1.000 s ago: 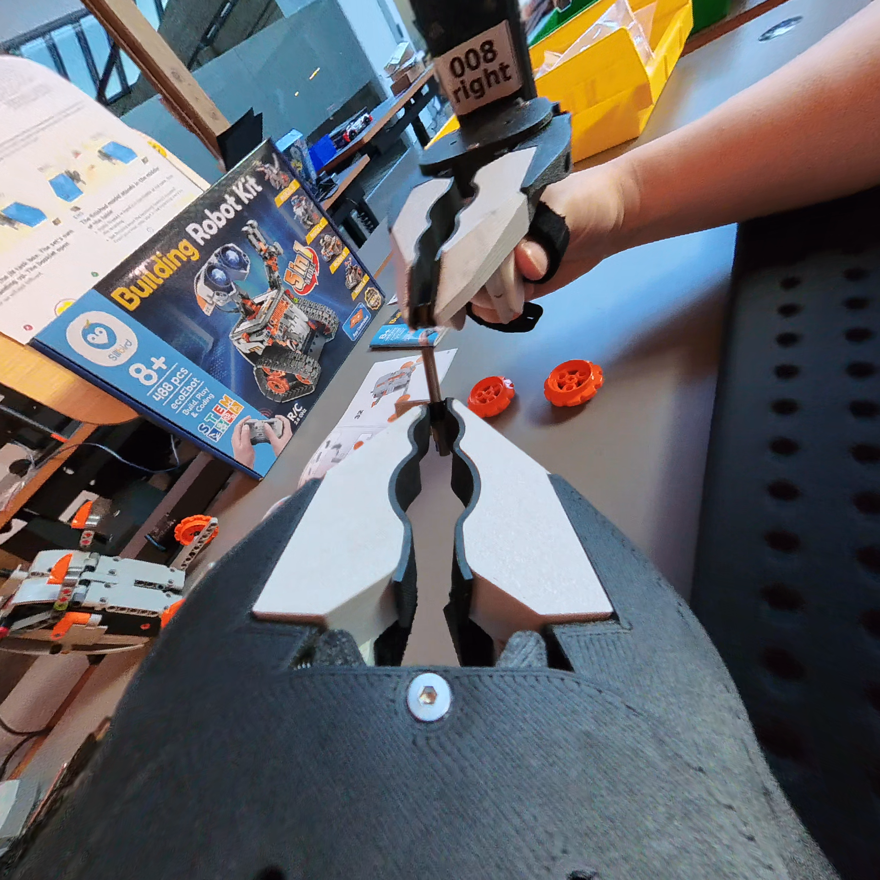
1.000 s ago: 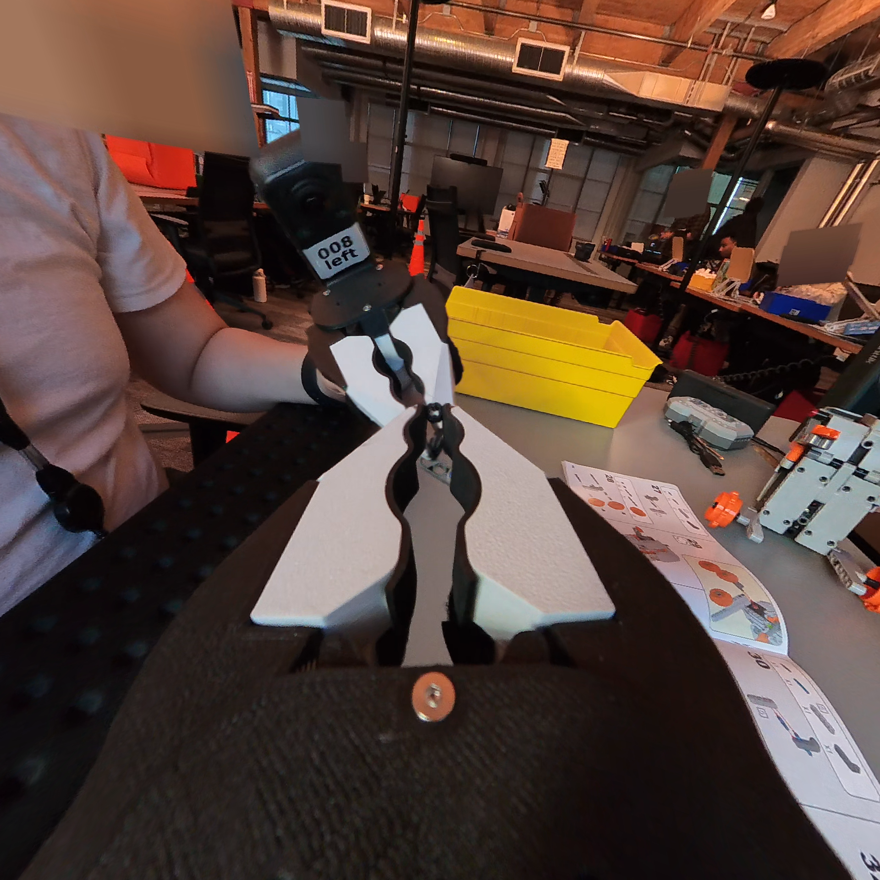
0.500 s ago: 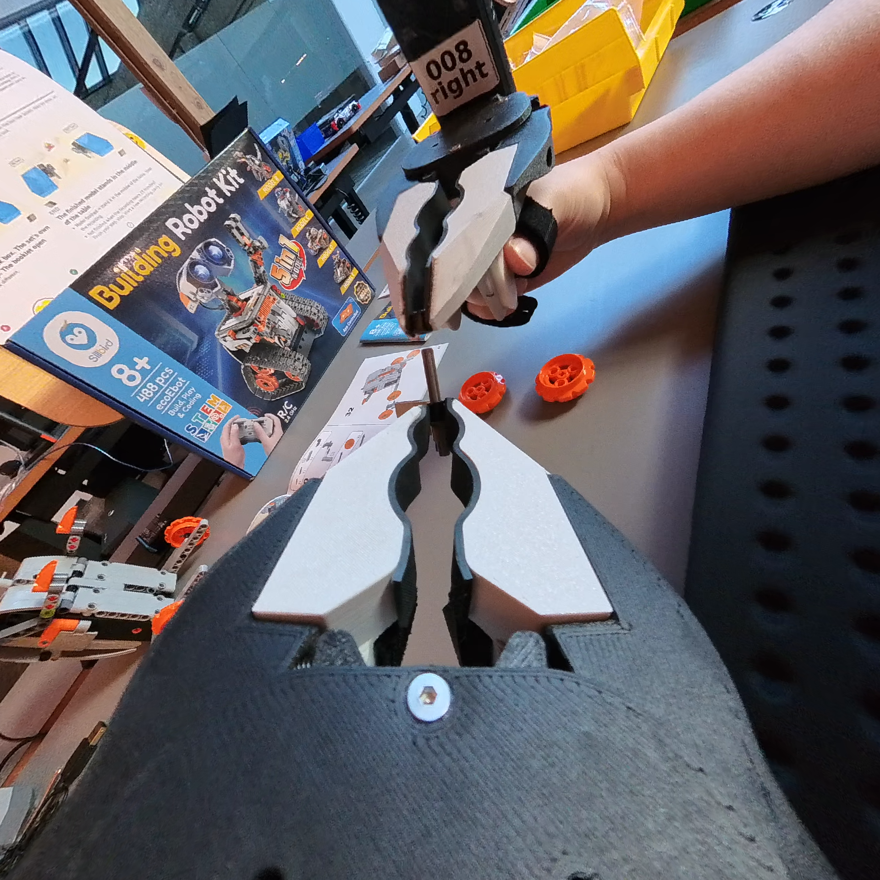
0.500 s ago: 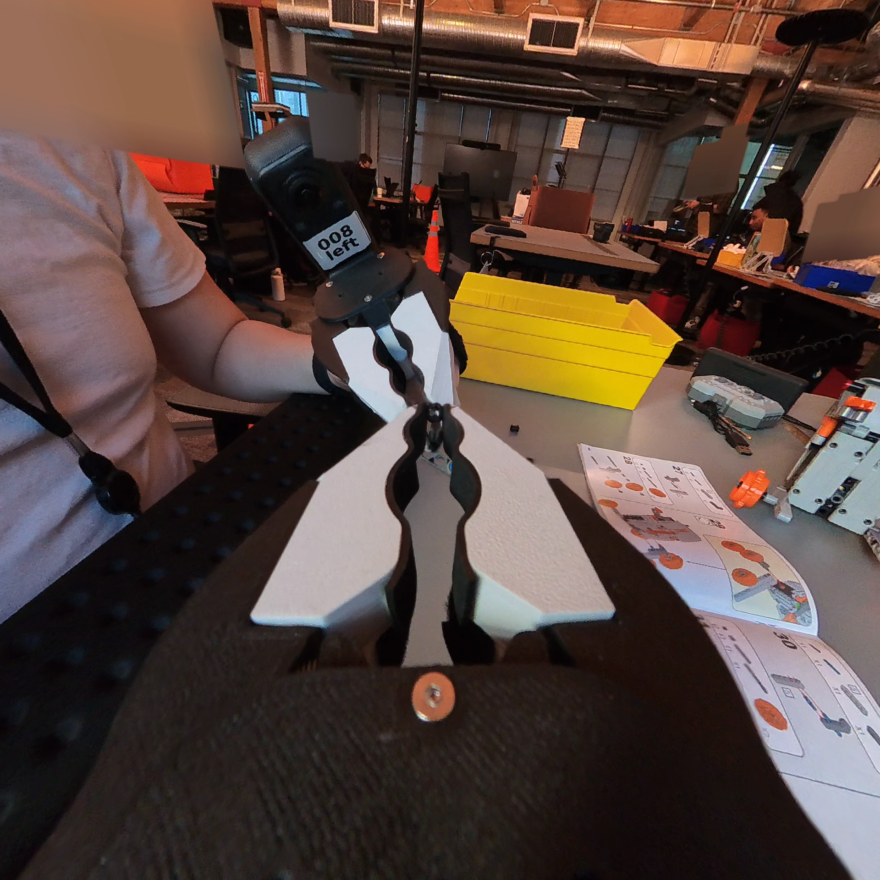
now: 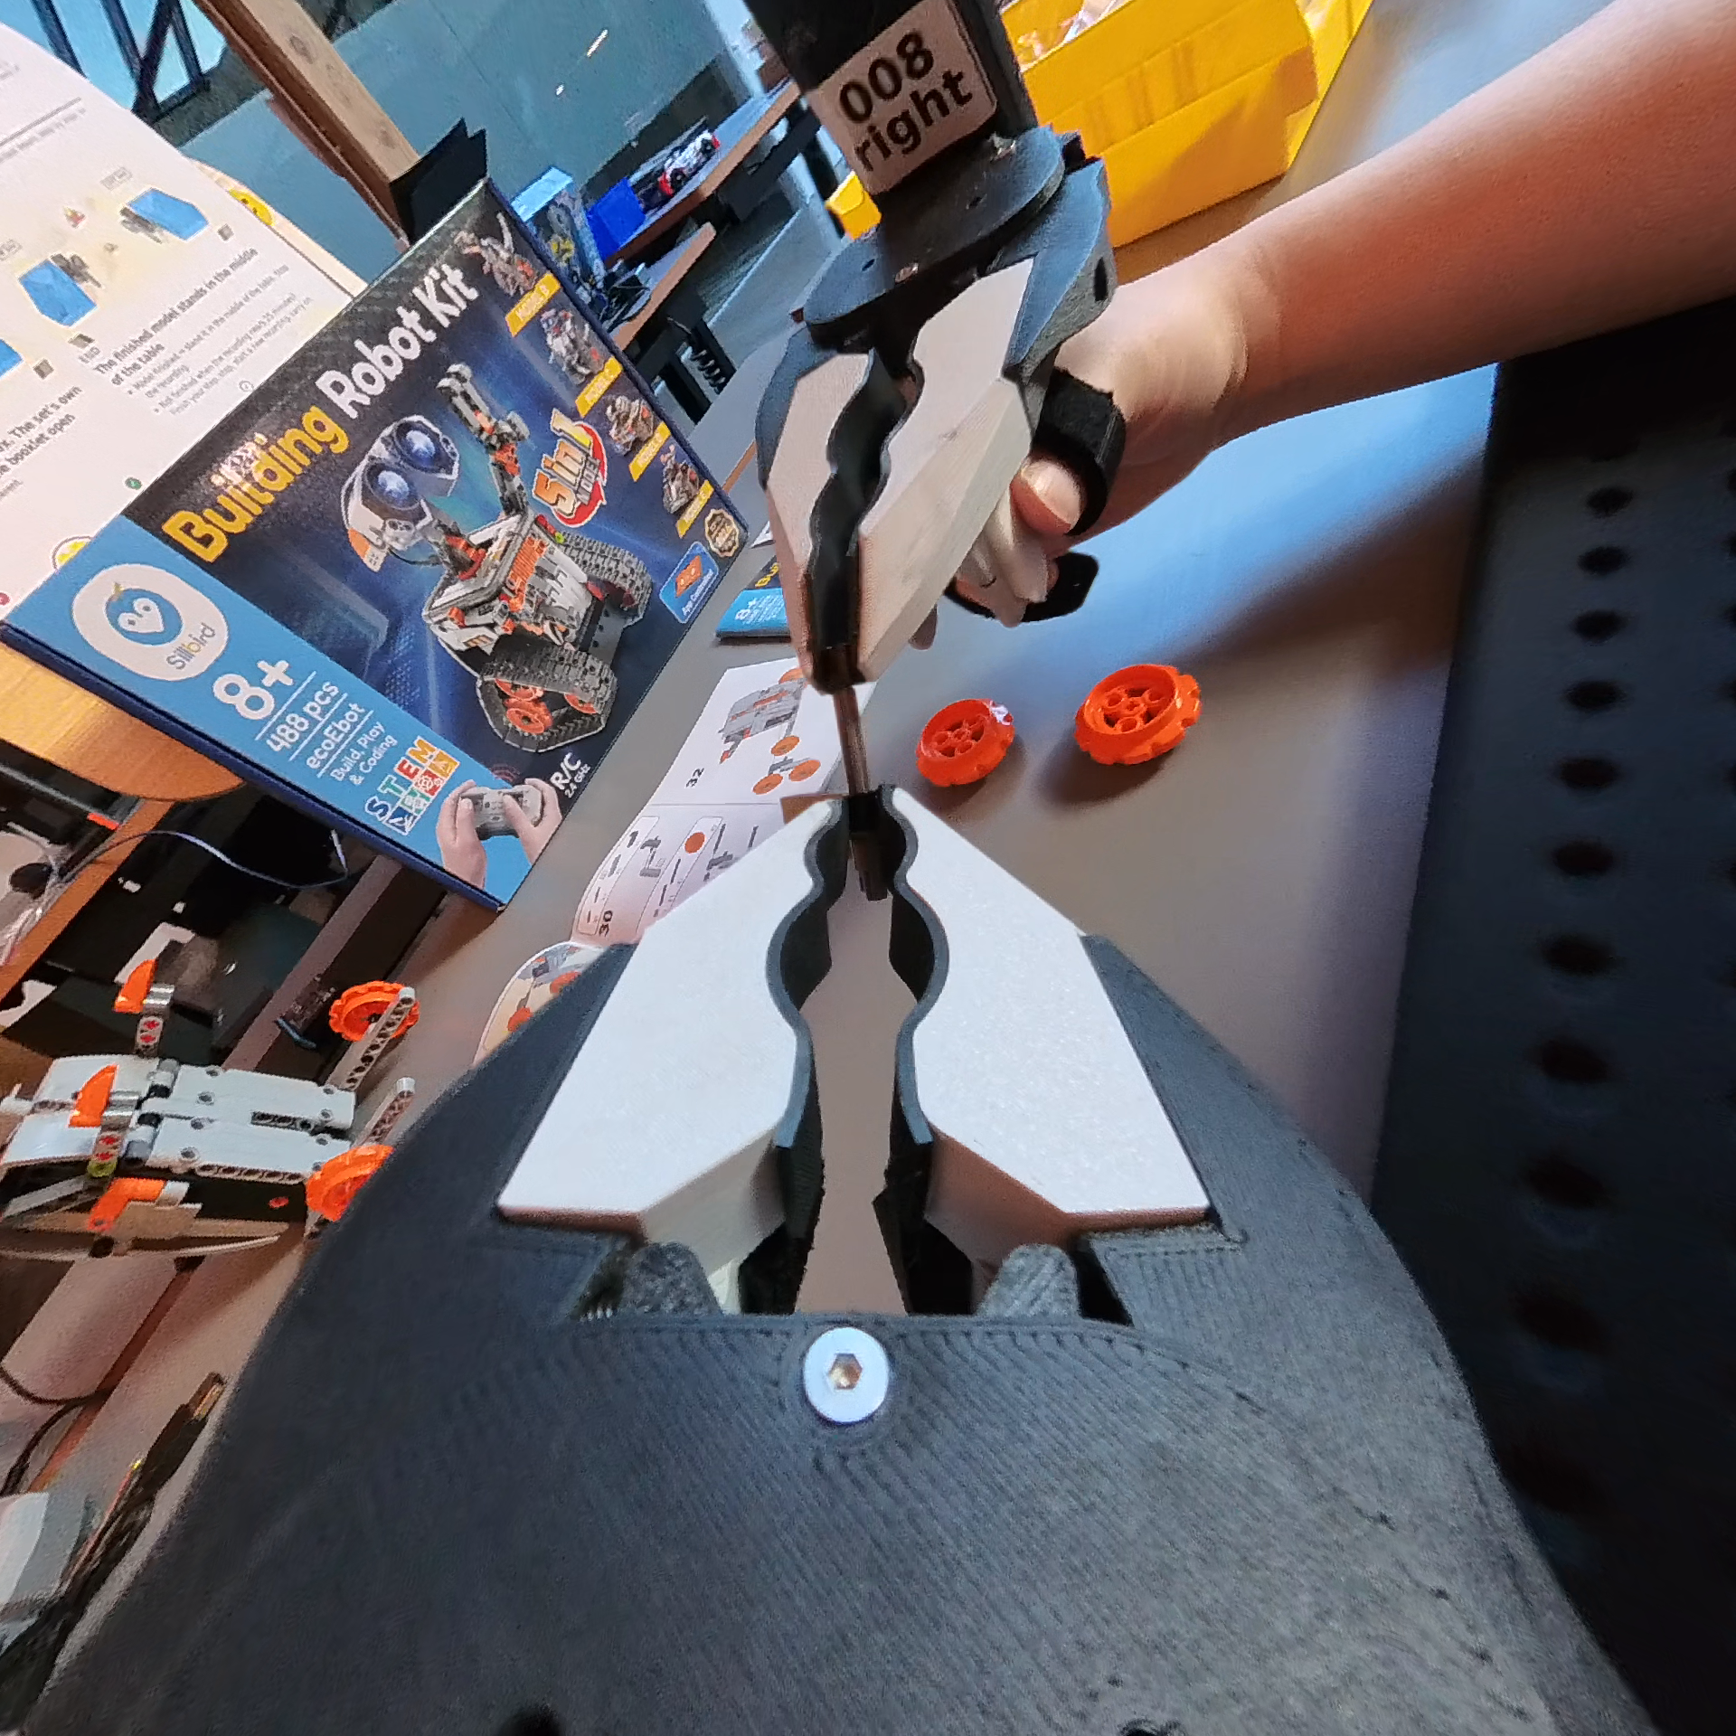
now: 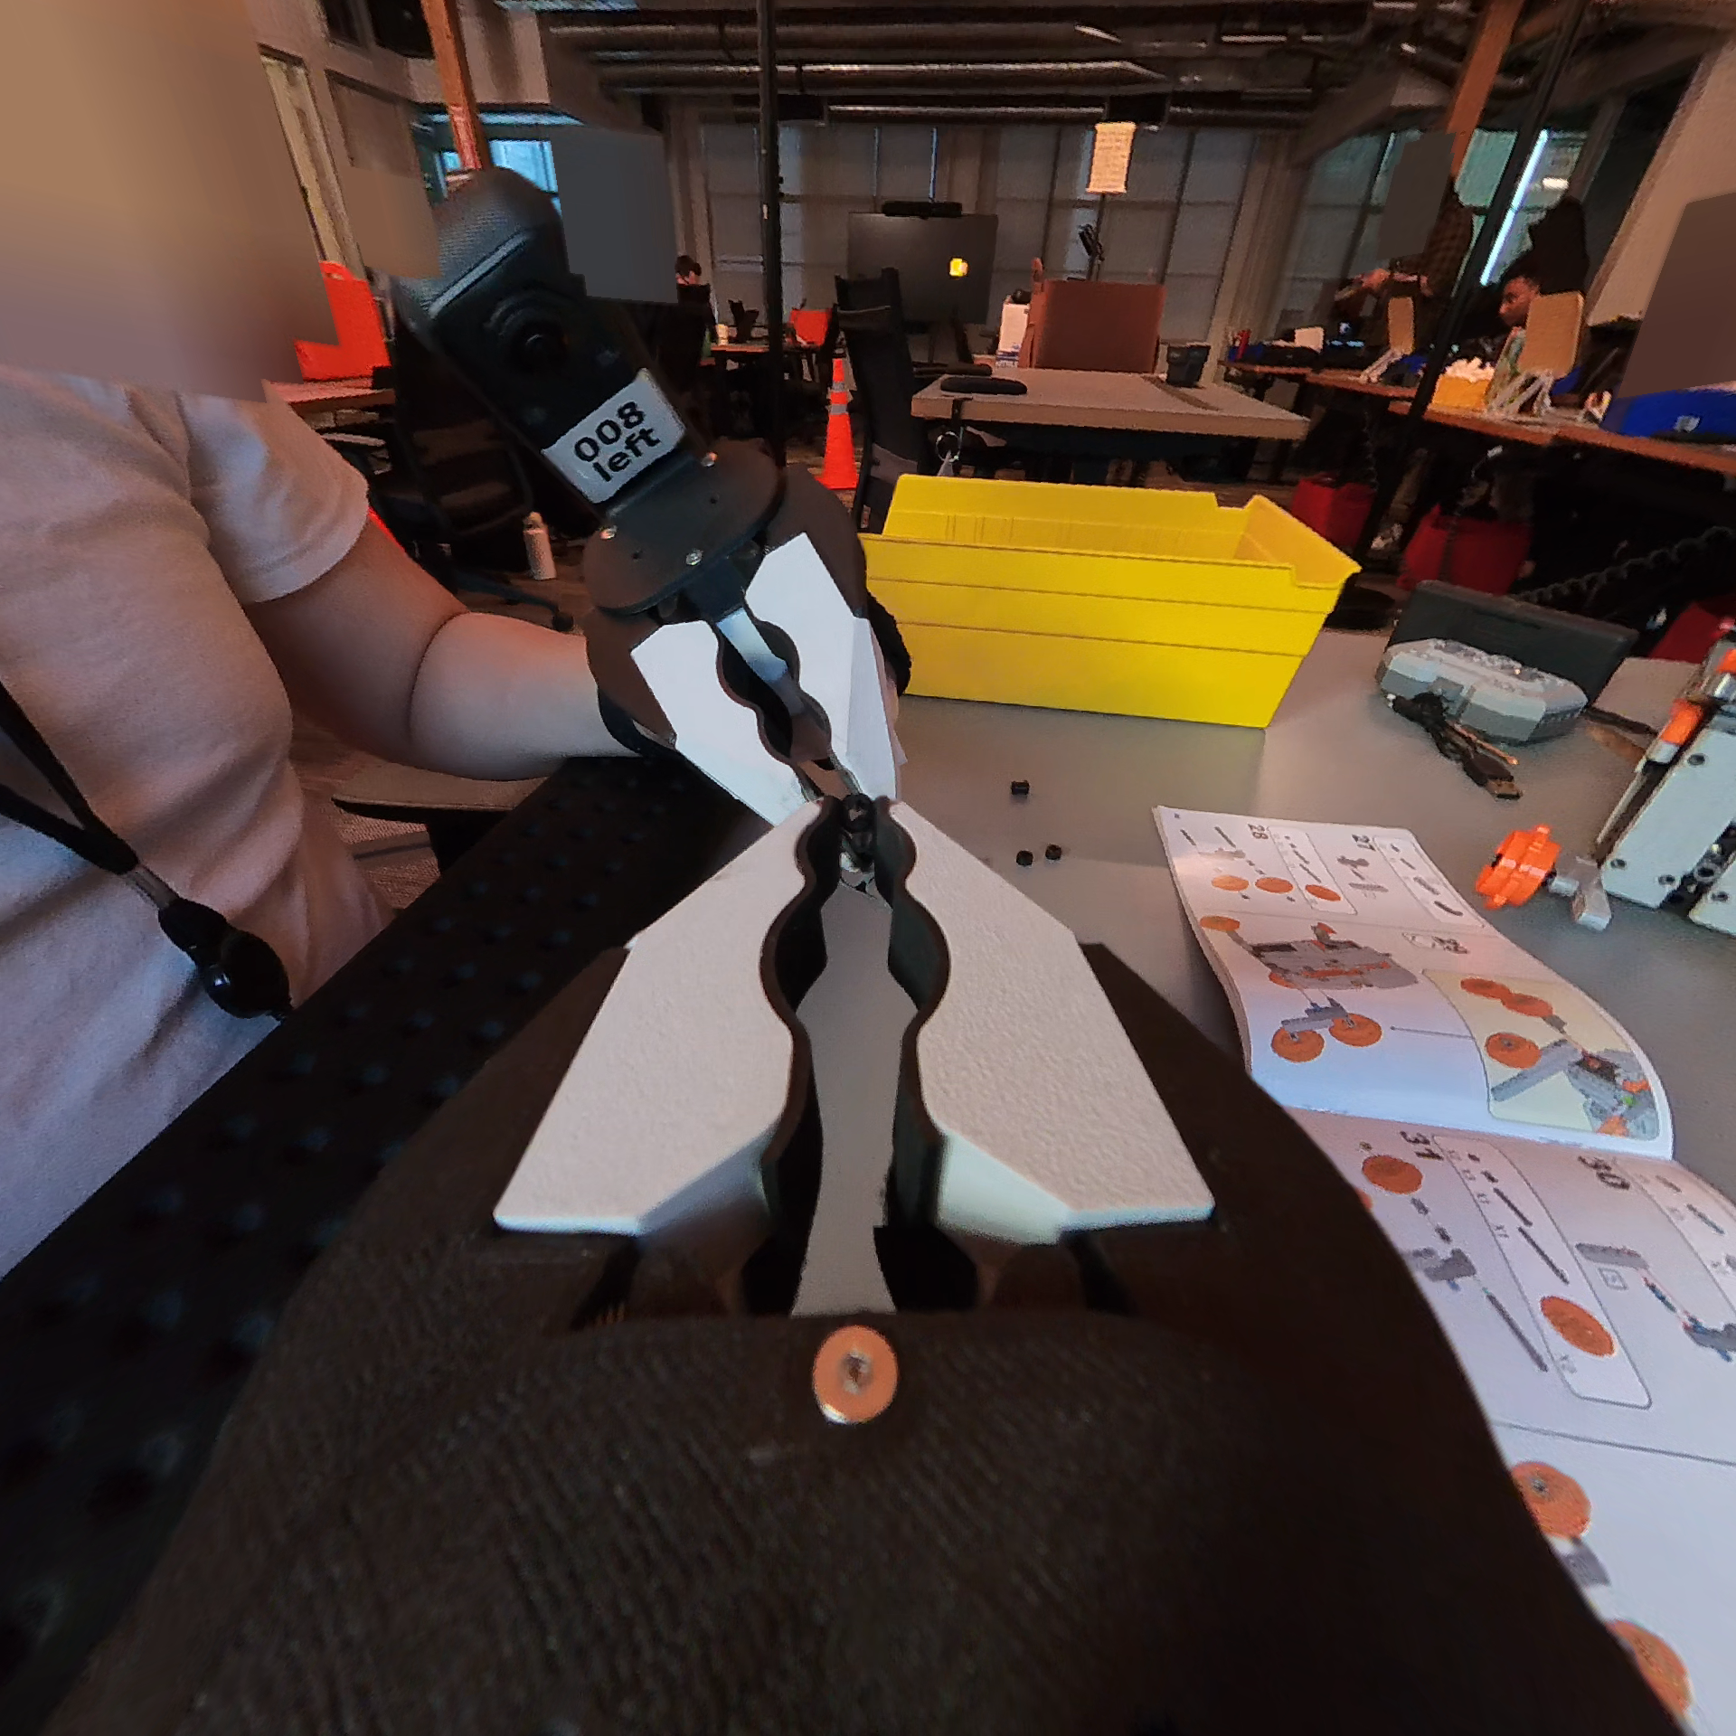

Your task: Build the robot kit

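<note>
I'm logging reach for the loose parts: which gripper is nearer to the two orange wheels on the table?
Right, as far as the left wrist view shows. The right gripper hangs just left of the orange wheels, above the table. The left gripper sits nearer the camera; both hold one thin axle.

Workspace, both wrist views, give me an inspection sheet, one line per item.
Surface: grey table, black perforated mat at its edge.
Job's things: thin dark axle gripped at both ends; two orange wheels loose.
Clutter: open instruction booklet, kit box, yellow bin, part-built model, small black pins.
Grippers: left gripper and right gripper shut on the axle.
Cables: black cable by grey controller.
Surroundings: open workshop, desks, people seated.
</note>
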